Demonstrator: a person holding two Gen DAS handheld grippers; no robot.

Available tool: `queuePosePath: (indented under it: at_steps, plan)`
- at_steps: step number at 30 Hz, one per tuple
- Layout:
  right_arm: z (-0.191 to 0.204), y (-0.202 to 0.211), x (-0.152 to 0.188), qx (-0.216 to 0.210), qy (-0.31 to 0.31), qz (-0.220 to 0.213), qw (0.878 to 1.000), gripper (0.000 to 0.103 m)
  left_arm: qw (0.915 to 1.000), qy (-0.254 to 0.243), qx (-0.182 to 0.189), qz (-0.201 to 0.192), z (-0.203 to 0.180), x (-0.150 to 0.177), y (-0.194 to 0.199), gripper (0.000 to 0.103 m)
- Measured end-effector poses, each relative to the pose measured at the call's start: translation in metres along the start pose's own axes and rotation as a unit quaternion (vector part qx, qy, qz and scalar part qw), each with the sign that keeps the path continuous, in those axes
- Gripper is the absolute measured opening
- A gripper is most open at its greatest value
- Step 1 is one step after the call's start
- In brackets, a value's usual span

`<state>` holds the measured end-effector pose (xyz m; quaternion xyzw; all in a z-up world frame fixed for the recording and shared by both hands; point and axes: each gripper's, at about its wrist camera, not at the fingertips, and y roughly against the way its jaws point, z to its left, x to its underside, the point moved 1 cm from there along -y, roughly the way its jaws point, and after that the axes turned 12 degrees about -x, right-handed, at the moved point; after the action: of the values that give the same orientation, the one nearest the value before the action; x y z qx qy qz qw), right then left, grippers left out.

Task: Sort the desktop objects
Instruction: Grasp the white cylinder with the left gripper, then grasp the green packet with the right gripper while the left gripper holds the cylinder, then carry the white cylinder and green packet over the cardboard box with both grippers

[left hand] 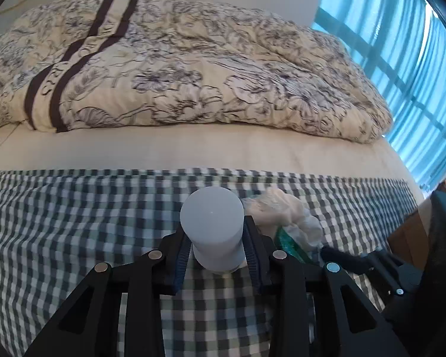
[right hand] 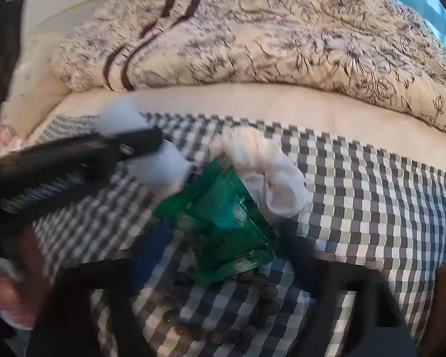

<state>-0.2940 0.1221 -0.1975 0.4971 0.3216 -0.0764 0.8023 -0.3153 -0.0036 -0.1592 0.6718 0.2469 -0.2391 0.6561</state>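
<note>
Left claw (left hand: 215, 248) clamping pale grey plastic cylinder bottle (left hand: 212, 226), lower centre of frame, lifted above checked cloth (left hand: 74, 223) on bed.

Right claw (right hand: 223, 253) blurred, seemingly gripping crinkly green foil packet (right hand: 223, 223) mid-frame, beside crumpled white tissue (right hand: 270, 175).

Judging pick-up step underway; next calling for carrying both to sorting spots.

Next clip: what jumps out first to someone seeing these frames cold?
A pale grey cylinder, clamped in the left tool, fills the centre over the checked cloth. To its right lie a green packet and crumpled white cloth. A floral quilt is heaped behind.
</note>
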Motion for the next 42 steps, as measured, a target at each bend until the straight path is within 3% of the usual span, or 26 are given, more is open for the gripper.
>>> queuePosePath:
  at_steps: [2, 3, 4, 10, 22, 42]
  plan:
    - [-0.001, -0.002, 0.0, -0.006, -0.001, -0.001, 1.0, 0.052, 1.0, 0.006, -0.003, 0.002, 0.005, 0.0, 0.001, 0.034]
    - [-0.001, -0.001, 0.0, -0.004, -0.001, -0.001, 1.0, 0.049, 1.0, 0.008, -0.005, 0.002, 0.007, 0.0, 0.001, 0.034]
    - [-0.001, -0.001, 0.0, -0.004, -0.002, -0.002, 1.0, 0.04, 0.9999, 0.009, -0.007, 0.001, 0.008, 0.0, 0.002, 0.034]
    - [-0.003, 0.007, 0.002, -0.014, -0.008, -0.003, 1.0, 0.029, 0.9998, 0.012, -0.015, 0.0, 0.011, 0.001, 0.009, 0.033]
    - [0.008, 0.054, 0.006, -0.025, -0.022, -0.034, 0.999, 0.028, 0.9996, 0.012, -0.02, -0.015, 0.013, 0.001, 0.05, 0.033]
    - [0.072, 0.196, 0.018, -0.005, 0.005, -0.112, 0.994, 0.028, 0.9958, -0.002, -0.041, -0.082, 0.011, 0.007, 0.191, 0.033]
